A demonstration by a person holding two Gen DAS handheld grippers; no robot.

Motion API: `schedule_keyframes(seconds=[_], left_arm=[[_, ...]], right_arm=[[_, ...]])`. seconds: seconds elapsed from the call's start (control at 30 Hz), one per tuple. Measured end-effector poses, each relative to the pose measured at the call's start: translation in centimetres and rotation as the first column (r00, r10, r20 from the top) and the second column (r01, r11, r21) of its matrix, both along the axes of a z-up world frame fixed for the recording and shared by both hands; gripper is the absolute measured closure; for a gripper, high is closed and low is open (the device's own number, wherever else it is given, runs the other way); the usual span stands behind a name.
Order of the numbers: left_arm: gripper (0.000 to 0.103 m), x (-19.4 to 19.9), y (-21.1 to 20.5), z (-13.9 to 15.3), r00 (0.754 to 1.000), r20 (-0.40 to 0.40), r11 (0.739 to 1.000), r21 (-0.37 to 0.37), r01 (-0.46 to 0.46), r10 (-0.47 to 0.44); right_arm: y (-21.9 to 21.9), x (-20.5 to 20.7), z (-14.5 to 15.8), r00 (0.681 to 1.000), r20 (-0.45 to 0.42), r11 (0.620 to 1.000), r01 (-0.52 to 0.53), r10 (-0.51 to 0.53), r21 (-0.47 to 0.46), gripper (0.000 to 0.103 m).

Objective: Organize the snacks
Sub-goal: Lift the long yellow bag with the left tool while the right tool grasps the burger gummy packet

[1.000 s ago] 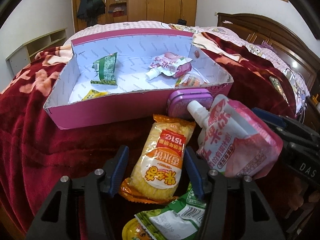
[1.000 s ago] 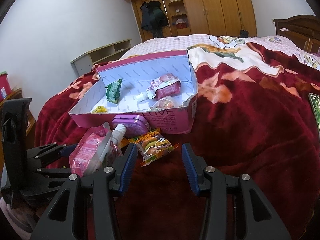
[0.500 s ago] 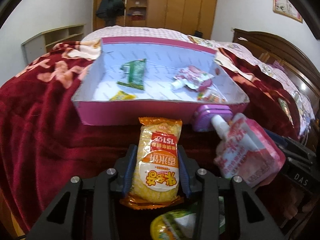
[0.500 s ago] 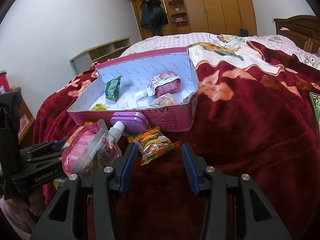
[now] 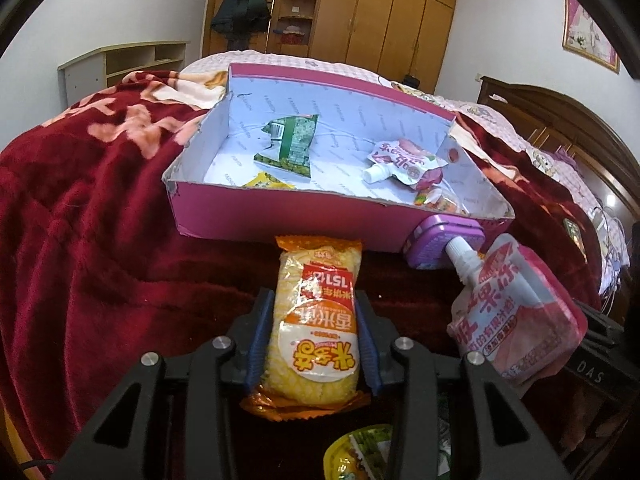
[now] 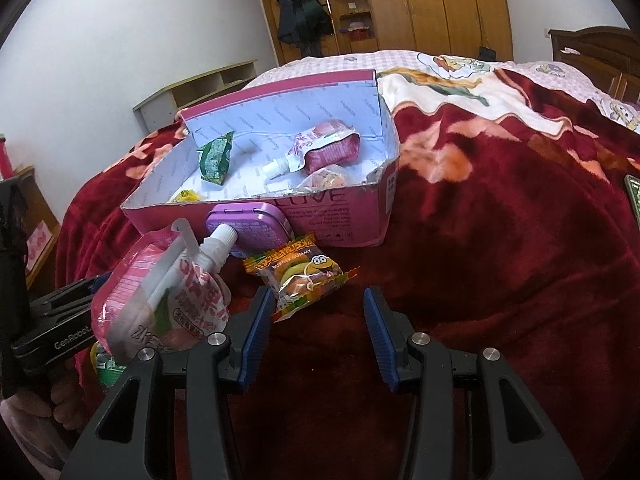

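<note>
My left gripper (image 5: 312, 332) is shut on a yellow and orange rice-cracker packet (image 5: 314, 320) and holds it just in front of the pink box (image 5: 280, 216). The box (image 6: 340, 216) holds a green packet (image 5: 290, 146), a pink spout pouch (image 5: 404, 160) and small sweets. My right gripper (image 6: 316, 332) is open and empty, just behind a burger gummy packet (image 6: 304, 276) on the red blanket. A pink spout pouch (image 6: 168, 296) and a purple tin (image 6: 248, 232) lie left of it; both show in the left wrist view, the pouch (image 5: 516, 316) and tin (image 5: 436, 244).
The red blanket (image 6: 500, 240) covers the bed. A yellow-green packet (image 5: 360, 452) lies under my left gripper. A dark phone-like object (image 6: 633, 196) lies at the far right. A wooden headboard (image 5: 560, 120) and wardrobes (image 5: 380, 20) stand behind.
My left gripper has shut on the rice-cracker packet and lifted it toward the box. The right gripper has stayed open and shifted only slightly.
</note>
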State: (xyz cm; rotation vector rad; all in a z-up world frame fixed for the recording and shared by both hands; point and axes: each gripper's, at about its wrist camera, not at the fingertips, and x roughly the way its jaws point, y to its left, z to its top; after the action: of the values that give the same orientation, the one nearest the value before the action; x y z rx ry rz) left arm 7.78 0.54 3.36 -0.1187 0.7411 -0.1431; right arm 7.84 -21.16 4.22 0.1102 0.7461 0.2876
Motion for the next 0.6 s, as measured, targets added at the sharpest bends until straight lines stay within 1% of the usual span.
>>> schedule_keyframes(seconds=[0.1,0.3,0.6], left_arm=[[0.062,0.0,0.0,-0.1,1.0,0.003,1.0,-0.006,-0.003,0.003],[0.062,-0.1,0.0,-0.2,1.0,0.009,1.0,0.0,0.0,0.0],[0.062,-0.1,0.0,-0.2,1.0,0.011,1.0,-0.001,0.002,-0.002]], right_arm=[[0.2,0.1,-0.1,1.0,-0.003,1.0,-0.005,0.005,-0.005,0.052],[0.6,0.7,-0.3,1.0,-0.009,1.0,-0.009,0.009,-0.017,0.05],[1.8,2.4,-0.5,0.999,-0.026,0.999,-0.022,0.021,-0.036,0.05]])
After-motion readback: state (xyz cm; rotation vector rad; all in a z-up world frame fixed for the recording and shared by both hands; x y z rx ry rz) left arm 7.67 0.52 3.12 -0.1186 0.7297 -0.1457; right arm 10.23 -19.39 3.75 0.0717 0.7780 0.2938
